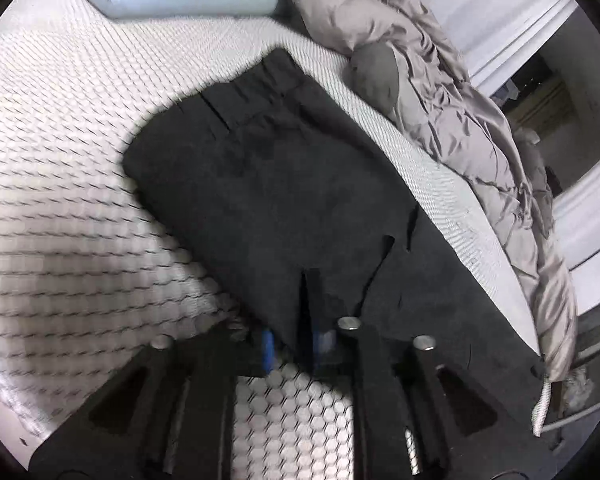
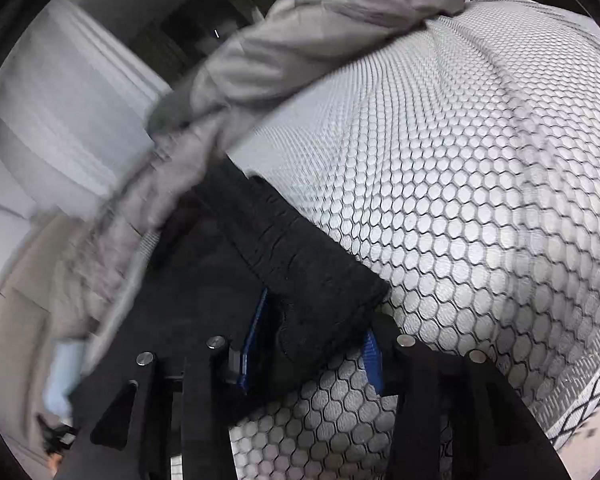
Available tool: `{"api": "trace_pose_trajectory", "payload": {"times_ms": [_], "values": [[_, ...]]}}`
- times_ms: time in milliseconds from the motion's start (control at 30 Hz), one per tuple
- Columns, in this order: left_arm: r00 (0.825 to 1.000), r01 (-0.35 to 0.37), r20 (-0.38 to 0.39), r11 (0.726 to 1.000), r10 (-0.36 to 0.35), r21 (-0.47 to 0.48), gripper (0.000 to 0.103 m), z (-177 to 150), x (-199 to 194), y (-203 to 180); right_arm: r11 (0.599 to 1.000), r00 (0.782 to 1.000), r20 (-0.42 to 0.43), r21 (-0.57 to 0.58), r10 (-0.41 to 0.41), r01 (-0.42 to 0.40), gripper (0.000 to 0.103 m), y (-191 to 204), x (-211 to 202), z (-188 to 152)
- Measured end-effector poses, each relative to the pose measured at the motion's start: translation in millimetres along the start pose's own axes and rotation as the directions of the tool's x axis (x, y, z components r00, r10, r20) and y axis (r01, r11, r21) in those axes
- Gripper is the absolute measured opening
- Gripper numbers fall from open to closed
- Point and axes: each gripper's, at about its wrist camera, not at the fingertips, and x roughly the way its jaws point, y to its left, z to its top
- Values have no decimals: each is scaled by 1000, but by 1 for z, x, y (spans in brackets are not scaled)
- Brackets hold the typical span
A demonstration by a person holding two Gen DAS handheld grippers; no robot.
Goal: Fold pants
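Black pants (image 1: 260, 184) lie flat on the bed (image 1: 60, 160). My left tool (image 1: 292, 346) pinches their near edge; my right tool (image 2: 312, 344), jaws apart, straddles a corner, ready to fold.

1. The pants (image 1: 260, 184) are black, folded into a flat oblong.
2. They lie on the honeycomb-patterned mattress (image 1: 60, 168), near its edge.
3. One corner (image 2: 324, 300) sits slightly raised off the mattress.
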Motion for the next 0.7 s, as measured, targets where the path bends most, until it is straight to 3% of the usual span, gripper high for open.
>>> {"api": "trace_pose_trajectory", "payload": {"times_ms": [67,133,267,367,433,500,600,700], "values": [[1000,7,30,1000,-6,-27,19,-2,-17,0,997,996,71,-44,-52,56,58,5,-24,2],[998,27,56,1000,-27,-8,30,-5,-36,-7,992,987,135,-78,-84,96,63,6,-41,3],[994,4,104,993,-16,117,55,-18,-60,-40,975,981,136,-156,-135,155,65,11,-62,4],[995,-13,97,973,-10,232,64,-35,-65,-77,951,989,105,-283,-101,127,80,43,-64,-6],[996,0,83,939,-30,345,73,-54,-62,-113,932,992,94,-345,-85,113,97,62,-66,-11],[996,29,59,892,-62,450,88,-78,-51,-156,899,994,78,-424,-83,108,97,88,-66,-22],[994,86,3,828,-105,555,102,-117,-31,-211,840,996,37,-537,-78,85,101,126,-49,-38],[987,155,-67,786,-144,598,102,-155,-4,-256,770,995,-48,-637,-82,33,101,158,-24,-64]]}}
